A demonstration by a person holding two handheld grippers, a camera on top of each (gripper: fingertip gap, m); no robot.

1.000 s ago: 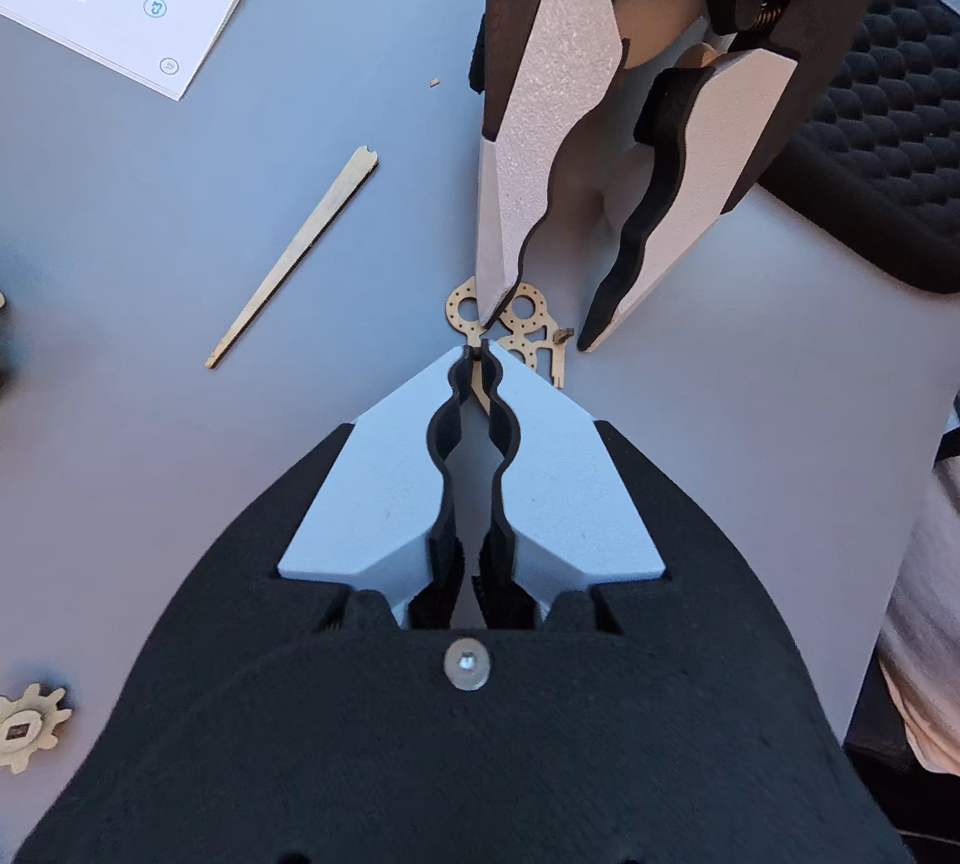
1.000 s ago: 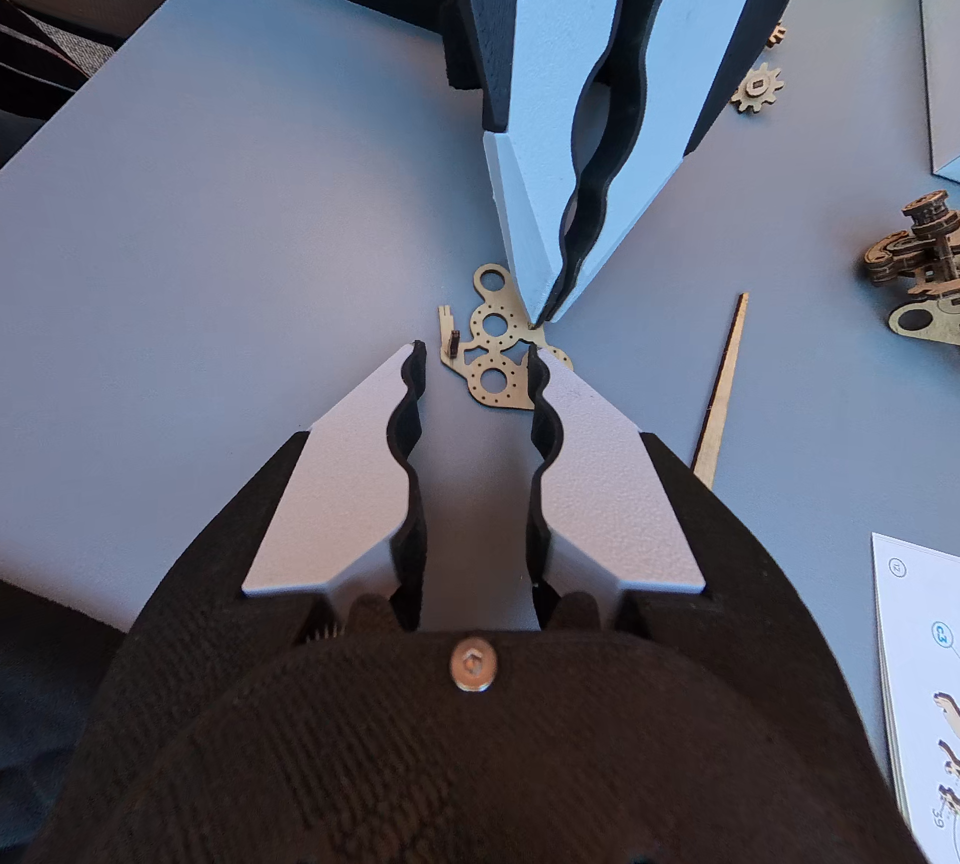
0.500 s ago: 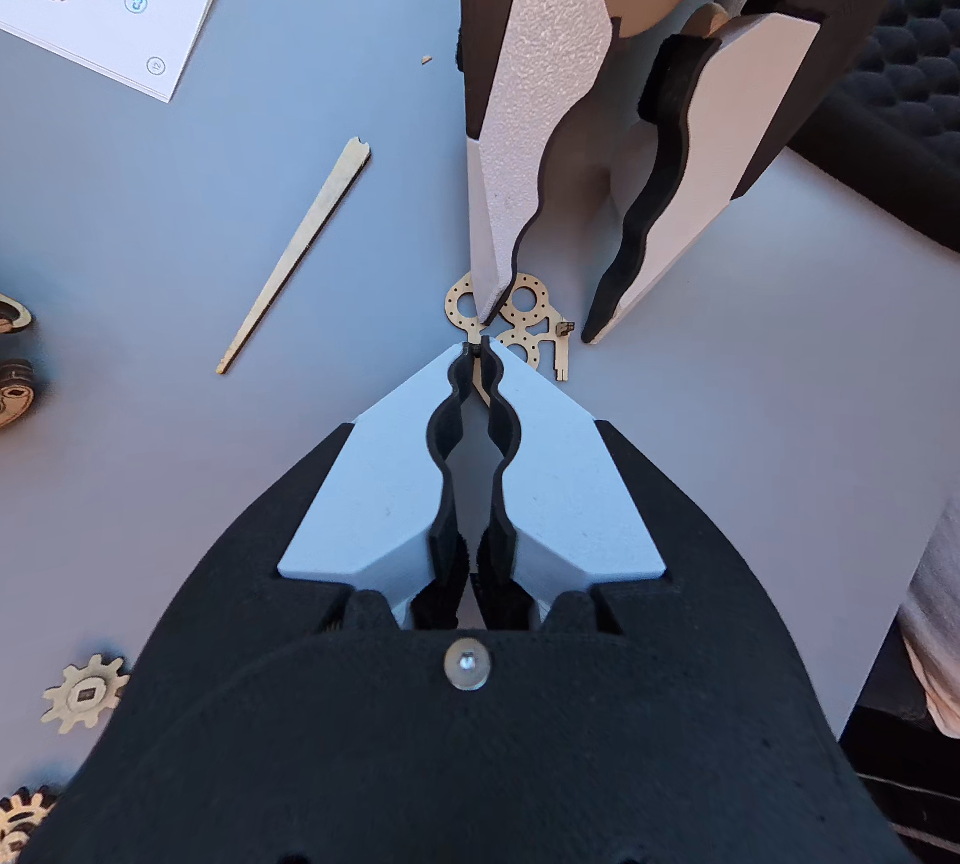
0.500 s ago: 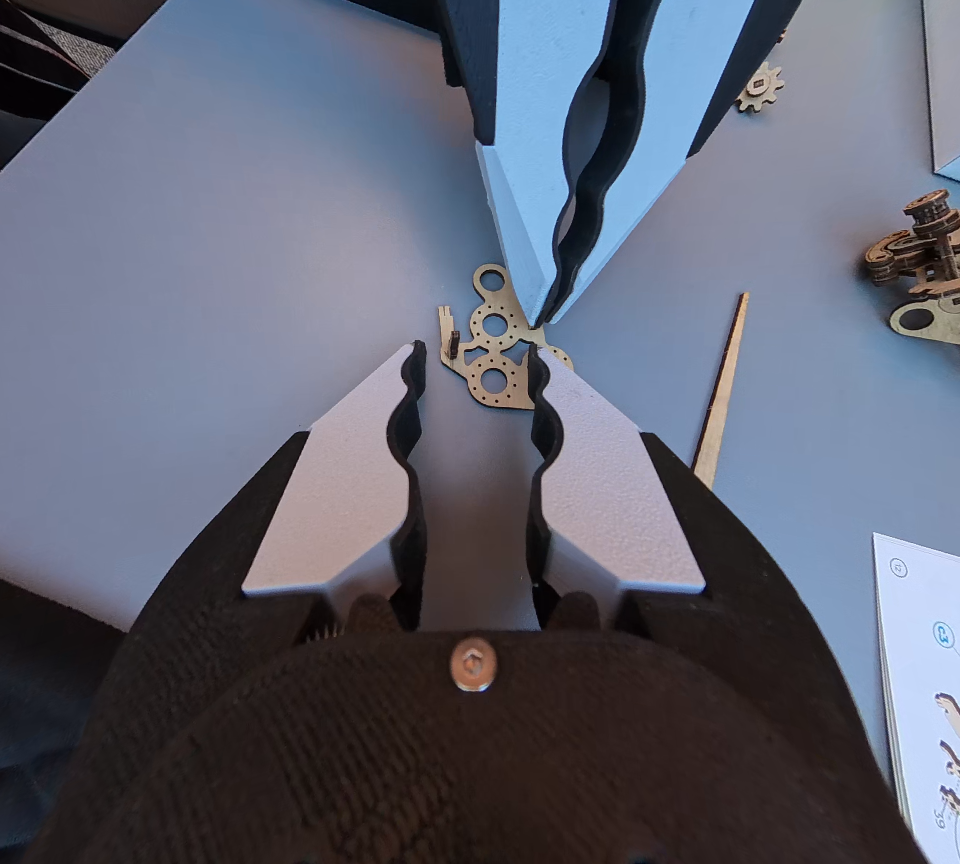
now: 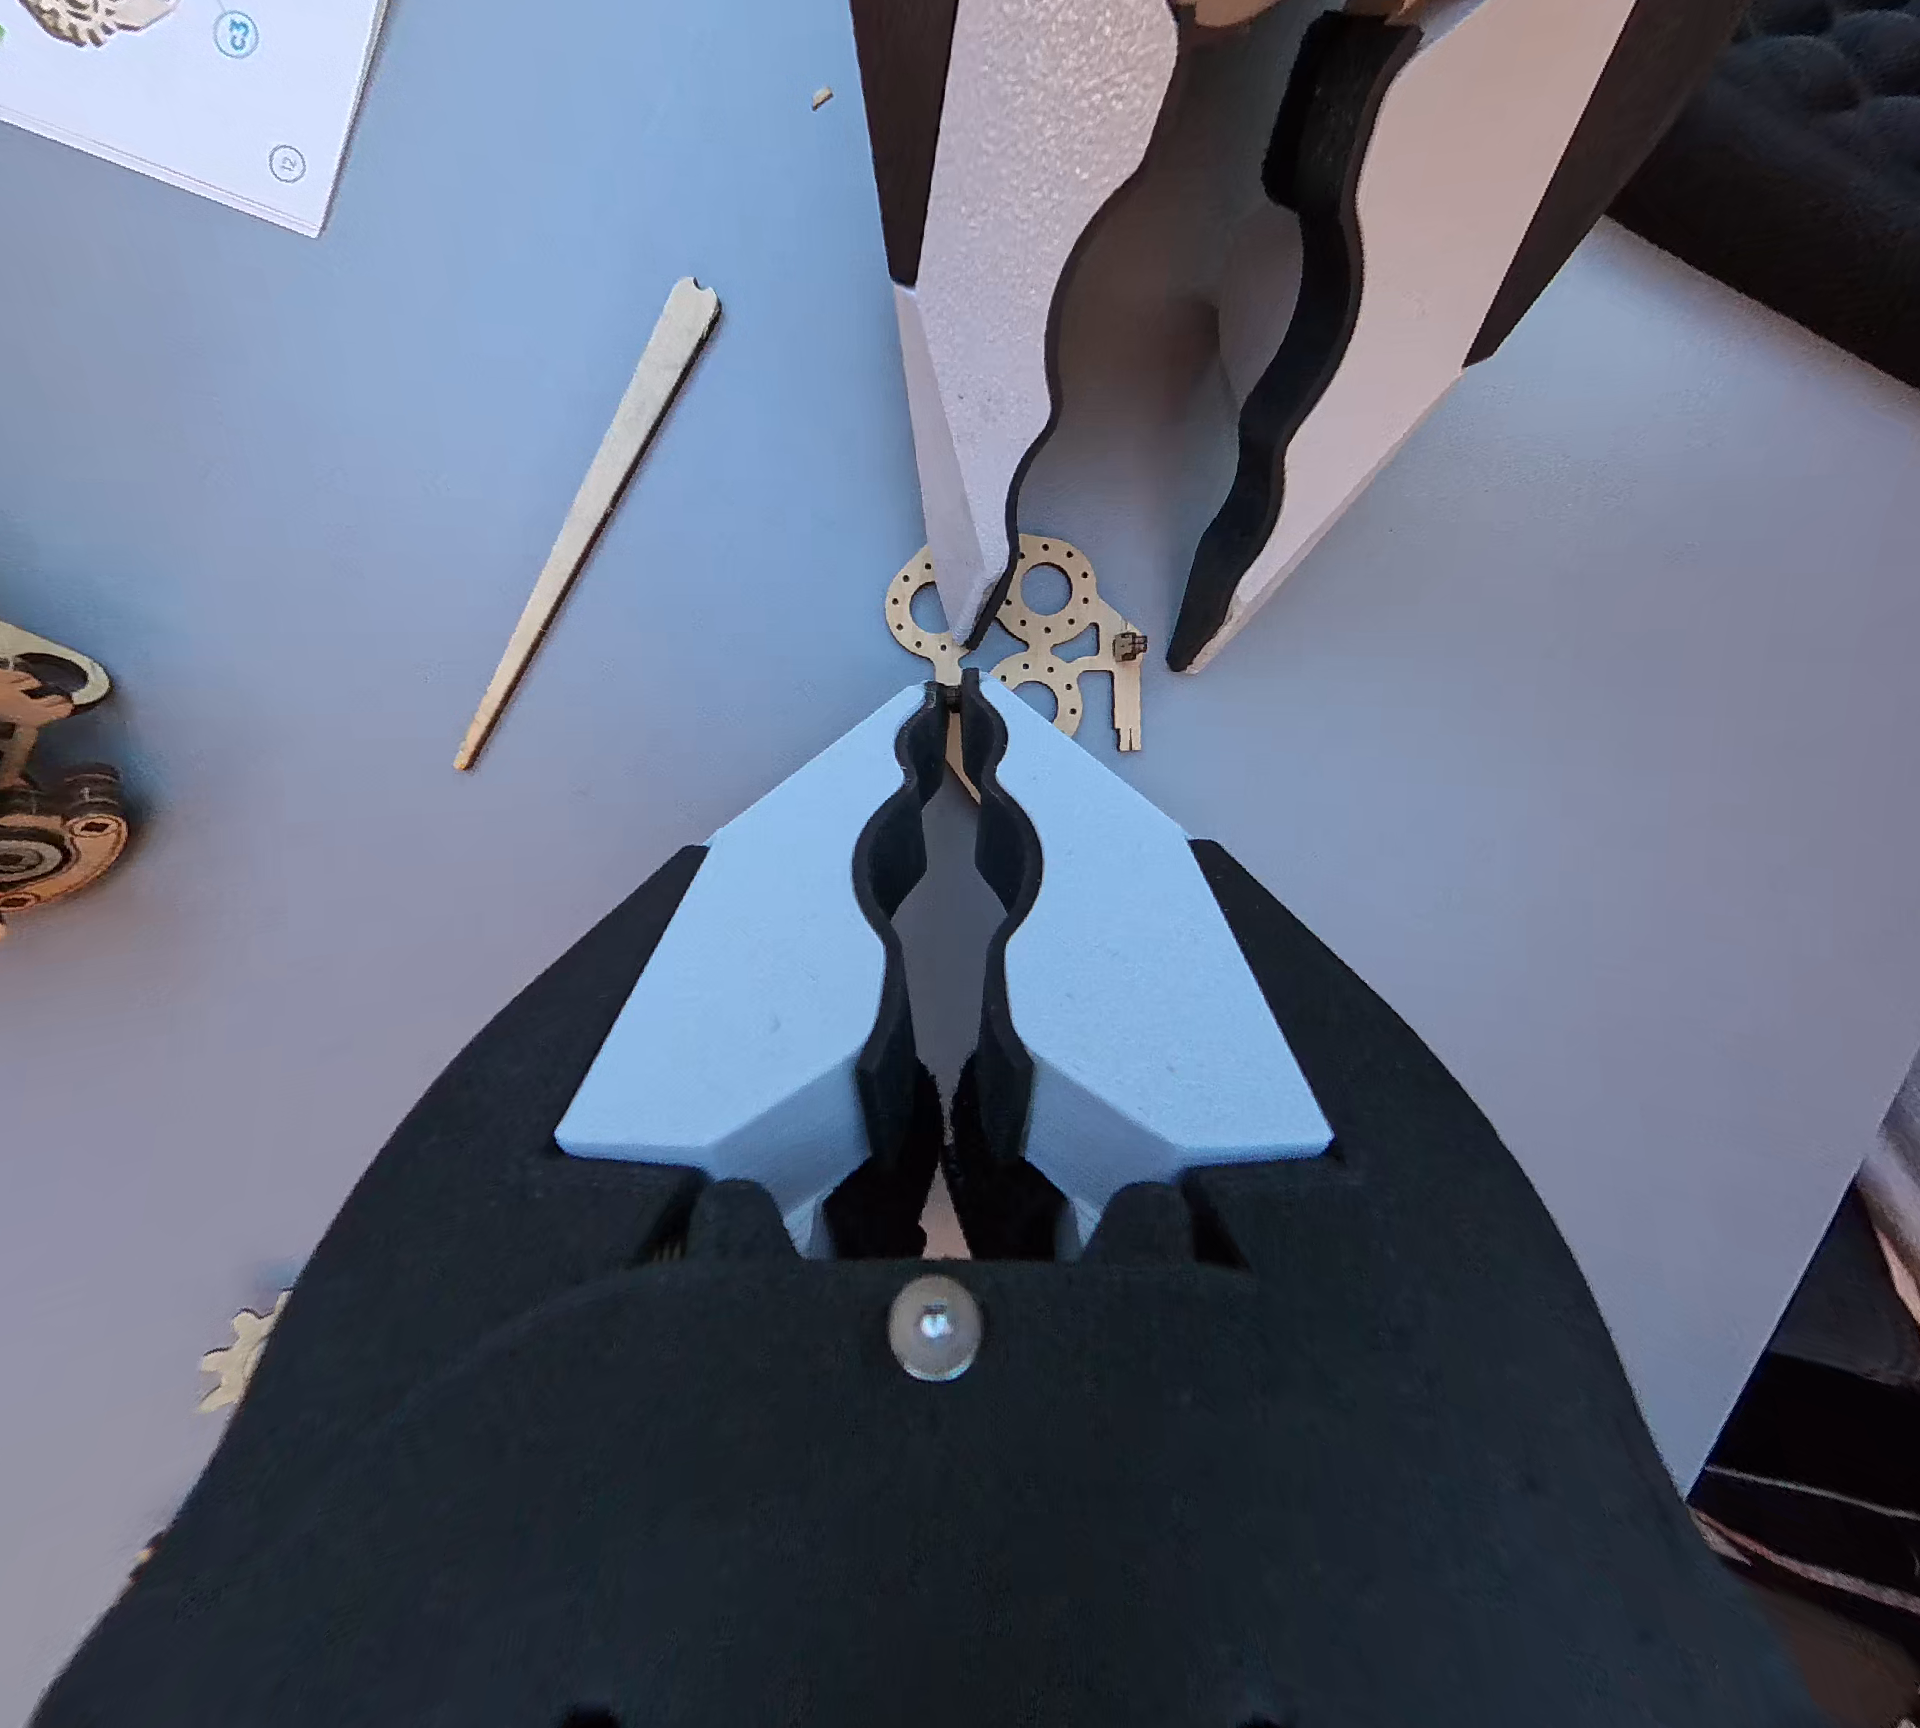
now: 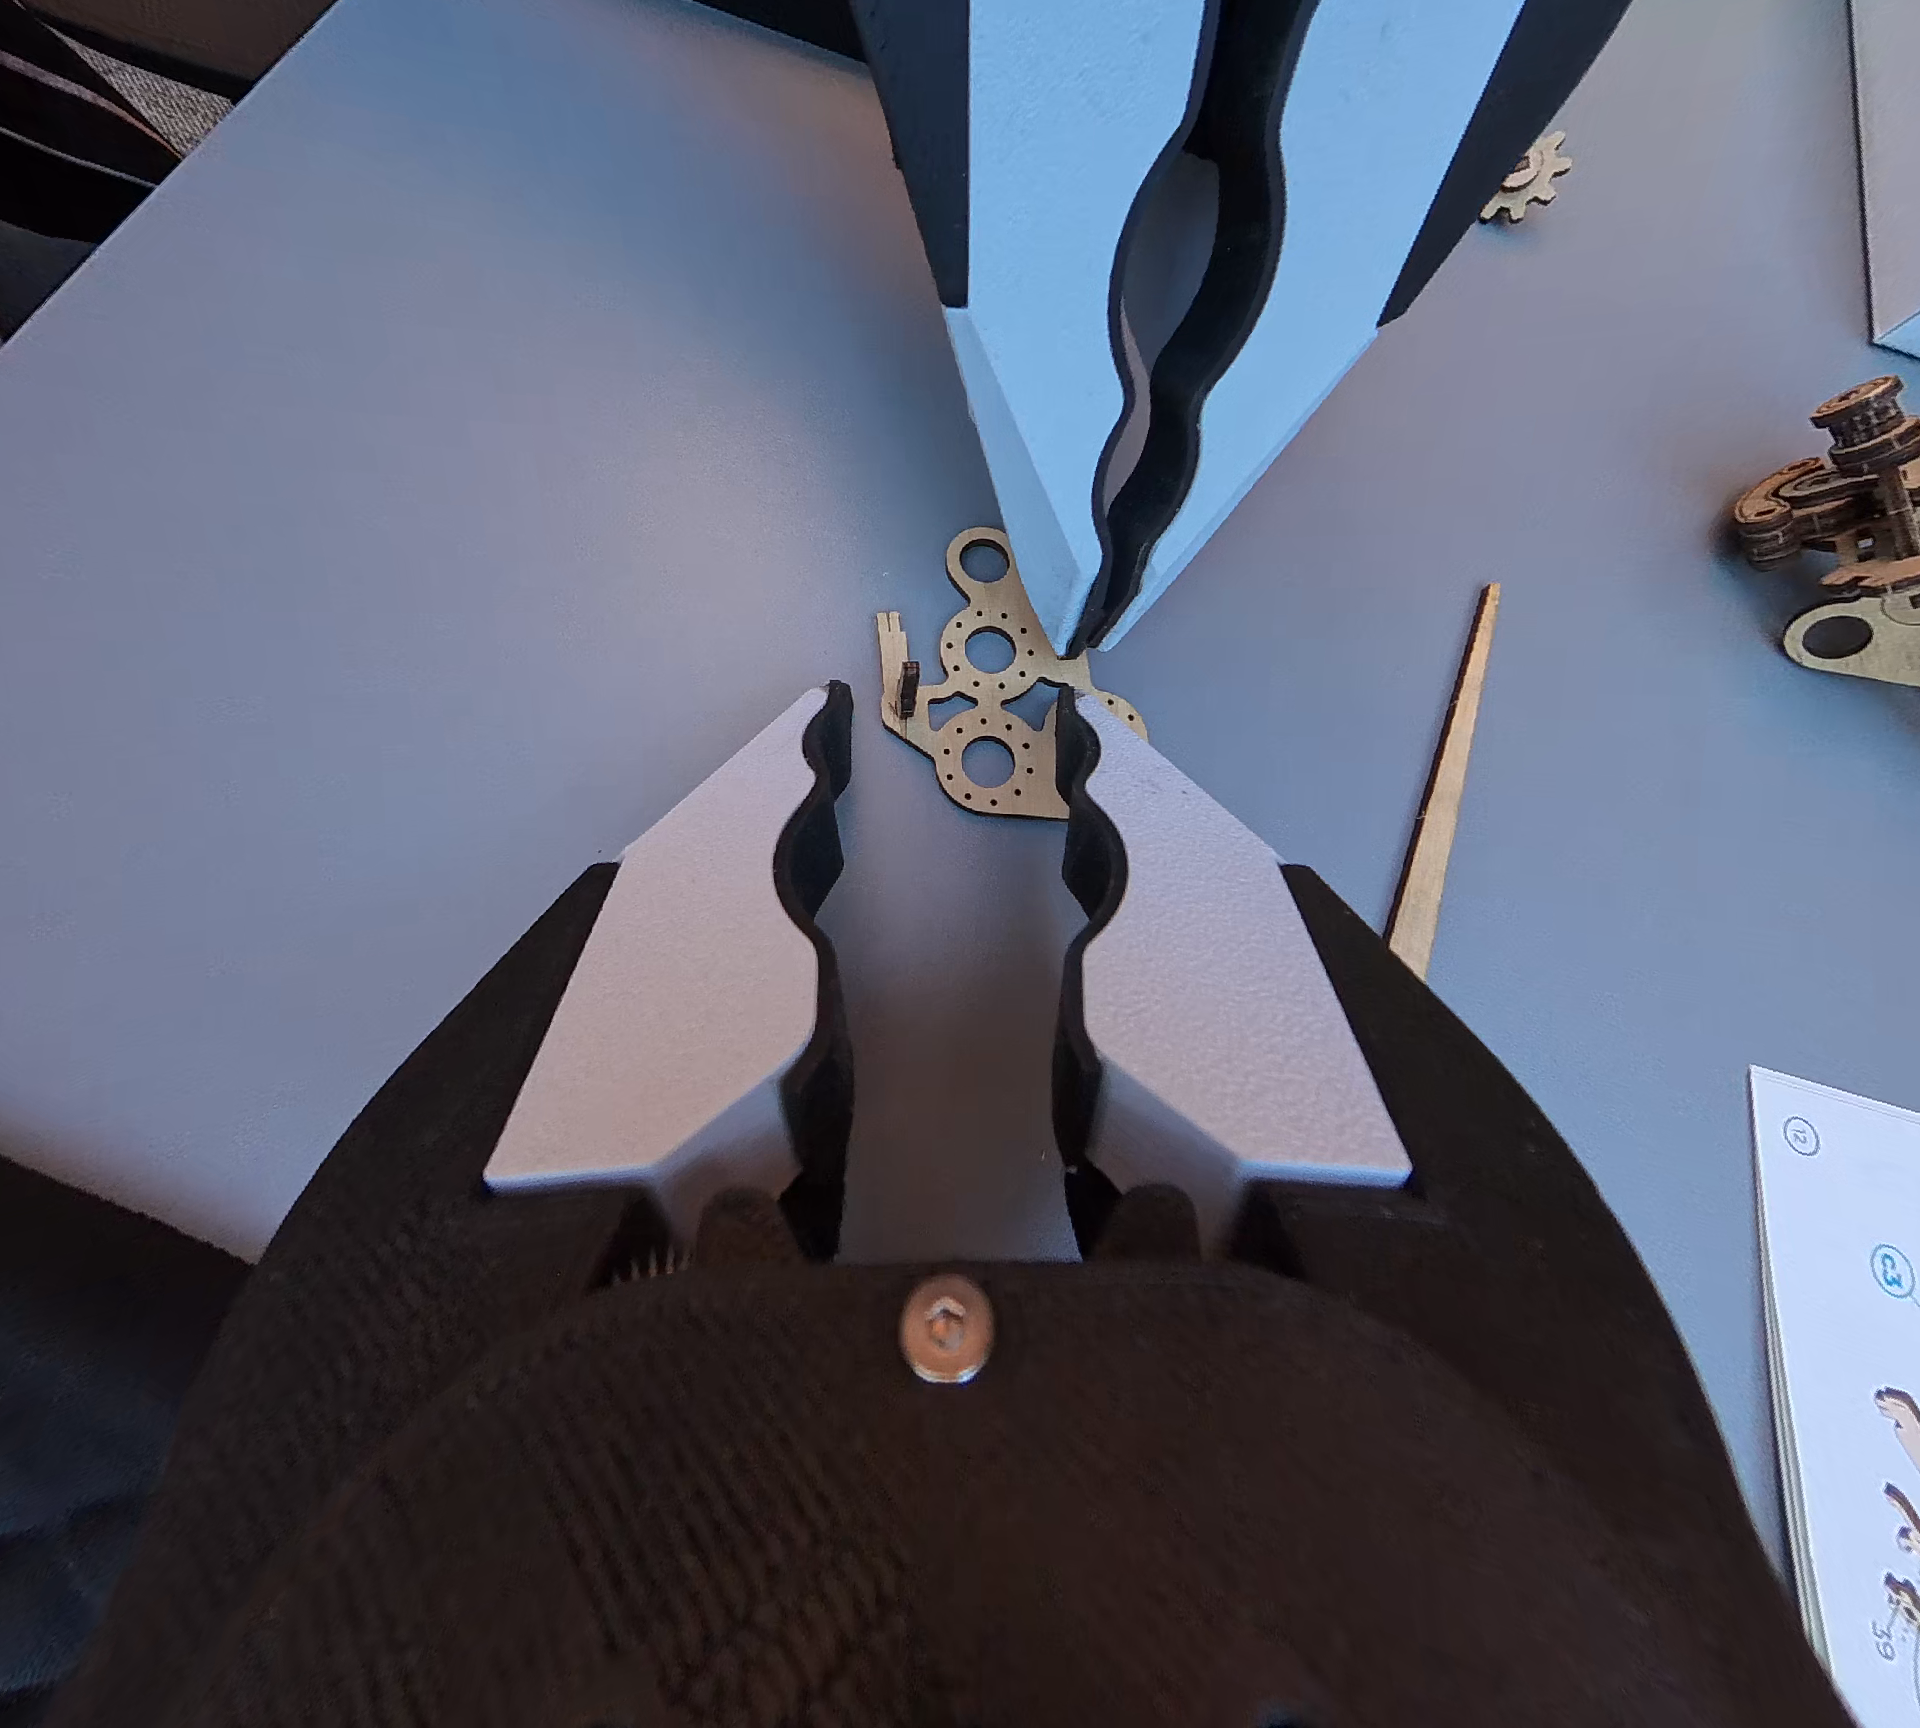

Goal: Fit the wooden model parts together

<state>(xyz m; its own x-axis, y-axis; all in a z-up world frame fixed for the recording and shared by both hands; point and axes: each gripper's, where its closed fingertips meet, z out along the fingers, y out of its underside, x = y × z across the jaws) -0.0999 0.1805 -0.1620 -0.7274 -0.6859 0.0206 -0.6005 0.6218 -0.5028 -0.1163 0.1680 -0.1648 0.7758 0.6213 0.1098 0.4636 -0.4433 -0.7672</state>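
Note:
A flat perforated wooden plate (image 5: 1049,629) with round holes lies on the grey table (image 5: 1455,743). A small dark peg (image 5: 1128,644) stands in it near one edge. My left gripper (image 5: 951,696) is shut, tips down at the plate's edge, with a tiny dark peg (image 5: 942,696) pinched between them. It comes in from above in the right wrist view (image 6: 1086,639). My right gripper (image 6: 948,696) is open and empty. It straddles the plate (image 6: 987,712), and one fingertip (image 5: 977,624) rests on it.
A tapered wooden stick (image 5: 592,525) lies left of the plate. An instruction booklet (image 5: 208,16) and a partly built wooden model (image 5: 42,805) are farther left. A loose gear (image 6: 1527,182) lies behind. A black foam pad (image 5: 1818,120) is at the far right, near the table's edge. My left and right fingertips are right by each other. Left tips and right tips are each some 7 centimeters from the tapered wooden stick (image 5: 592,525). Seen from the right wrist view (image 6: 1432,797) as well.
My left gripper has swung about its tips, which stay at the plate's edge, so the model and gear slide into its view. The right gripper stays open on the plate.

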